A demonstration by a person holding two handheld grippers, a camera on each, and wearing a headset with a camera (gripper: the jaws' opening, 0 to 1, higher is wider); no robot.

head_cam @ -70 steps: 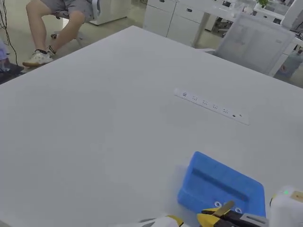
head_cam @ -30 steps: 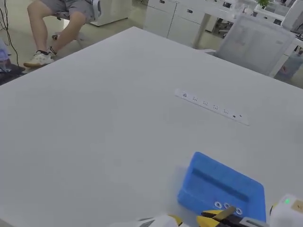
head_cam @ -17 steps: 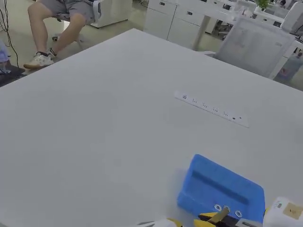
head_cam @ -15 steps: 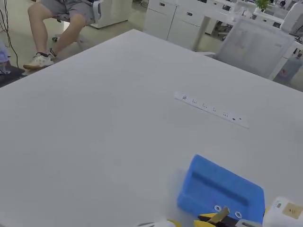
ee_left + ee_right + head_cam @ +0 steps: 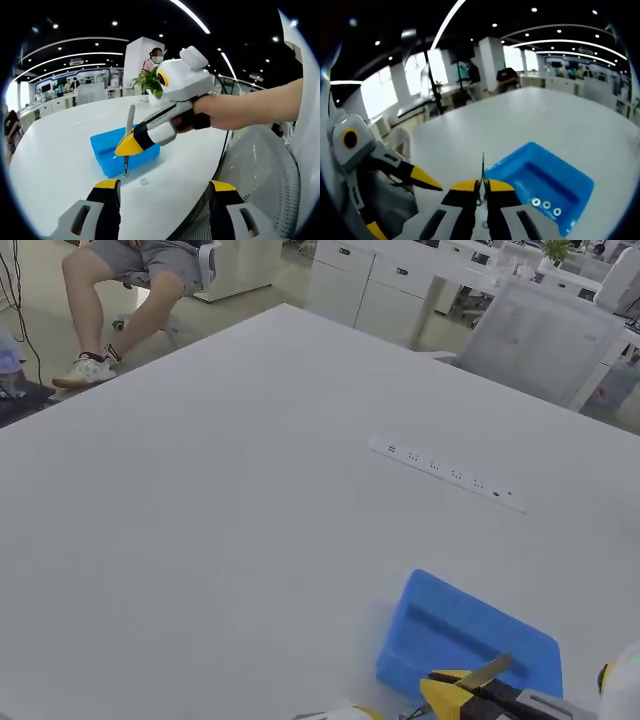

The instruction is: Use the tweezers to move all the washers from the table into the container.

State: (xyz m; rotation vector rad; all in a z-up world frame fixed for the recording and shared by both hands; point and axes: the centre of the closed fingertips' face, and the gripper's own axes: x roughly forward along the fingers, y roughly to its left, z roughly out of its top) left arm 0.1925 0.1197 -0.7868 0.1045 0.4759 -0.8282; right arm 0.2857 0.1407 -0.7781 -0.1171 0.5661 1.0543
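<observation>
The blue container (image 5: 455, 630) sits near the front edge of the white table (image 5: 220, 500). In the right gripper view the blue container (image 5: 540, 182) holds three washers (image 5: 546, 205). My right gripper (image 5: 440, 685) is shut on the tweezers (image 5: 488, 671) at the container's near side. In the left gripper view the right gripper (image 5: 127, 147) holds the tweezers (image 5: 129, 125) upright, tip down on the table beside the container (image 5: 112, 150). One washer (image 5: 144, 181) lies on the table just by that tip. My left gripper (image 5: 165, 185) is open and holds nothing.
A white power strip (image 5: 445, 472) lies across the table's middle right. A seated person (image 5: 120, 275) is beyond the far left corner, and a grey chair (image 5: 540, 330) beyond the far right edge. A mesh chair (image 5: 260, 170) stands close to the table's near edge.
The right gripper and tweezers have lifted slightly and now cover the washers in the container in the head view. The head camera has tipped a little.
</observation>
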